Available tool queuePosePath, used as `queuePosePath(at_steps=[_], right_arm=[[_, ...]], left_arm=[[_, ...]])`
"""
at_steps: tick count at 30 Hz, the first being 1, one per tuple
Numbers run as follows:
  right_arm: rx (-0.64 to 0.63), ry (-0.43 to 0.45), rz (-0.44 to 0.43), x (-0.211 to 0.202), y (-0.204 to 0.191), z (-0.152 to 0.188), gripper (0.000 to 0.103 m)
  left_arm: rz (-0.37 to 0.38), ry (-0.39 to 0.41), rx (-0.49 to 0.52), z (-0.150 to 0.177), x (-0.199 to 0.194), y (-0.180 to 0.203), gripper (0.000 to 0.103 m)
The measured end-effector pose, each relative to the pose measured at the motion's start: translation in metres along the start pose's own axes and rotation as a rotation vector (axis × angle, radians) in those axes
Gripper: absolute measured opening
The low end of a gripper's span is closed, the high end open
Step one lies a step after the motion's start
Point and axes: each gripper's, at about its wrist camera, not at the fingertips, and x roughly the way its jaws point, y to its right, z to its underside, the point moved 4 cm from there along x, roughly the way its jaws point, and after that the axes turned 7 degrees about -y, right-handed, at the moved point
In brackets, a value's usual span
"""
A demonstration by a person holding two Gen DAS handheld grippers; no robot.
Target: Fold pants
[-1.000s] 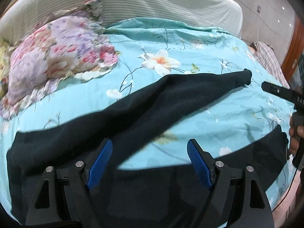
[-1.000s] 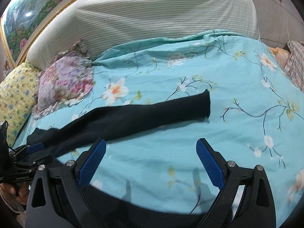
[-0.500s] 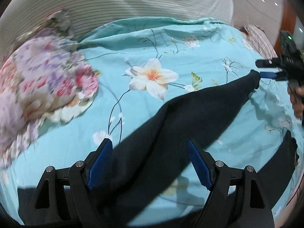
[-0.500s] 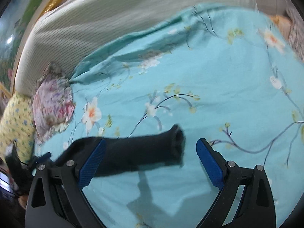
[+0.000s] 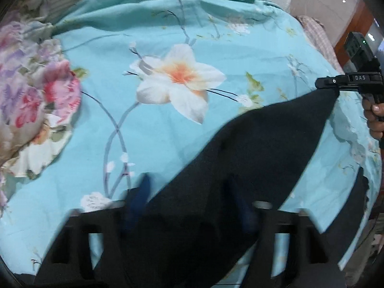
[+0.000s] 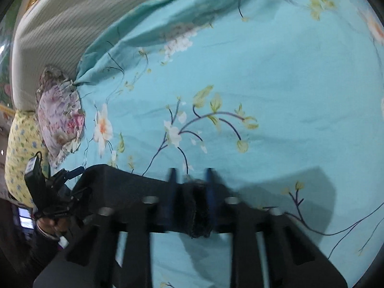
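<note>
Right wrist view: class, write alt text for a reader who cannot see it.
The right hand-held gripper, its jaws just closing, pinches the cuff end of the dark pants over a turquoise floral bedspread. At the left edge the left hand-held gripper meets the same leg, with a floral pillow and a yellow pillow behind.

Right hand-held gripper [image 6: 190, 192]: jaws just closing, now nearly together, clamped on the pants [image 6: 134, 192] leg end. Left hand-held gripper [image 5: 192, 206]: angled steeply downward, jaws just narrowing with the pants between them.
</note>
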Motion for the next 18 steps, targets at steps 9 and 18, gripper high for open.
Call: queuePosePath(at_steps=[9,18], right_arm=[[-0.187,0.094,0.026,-0.027,-0.023,0.041,0.008],[-0.226,0.198,-0.007,-0.056,-0.025,0.099,0.007]], left_arm=[[0.017,0.082,0.037,0.034,-0.039,0.030,0.006],[0.078,0.142,0.040,0.104,-0.082,0.075,0.005]])
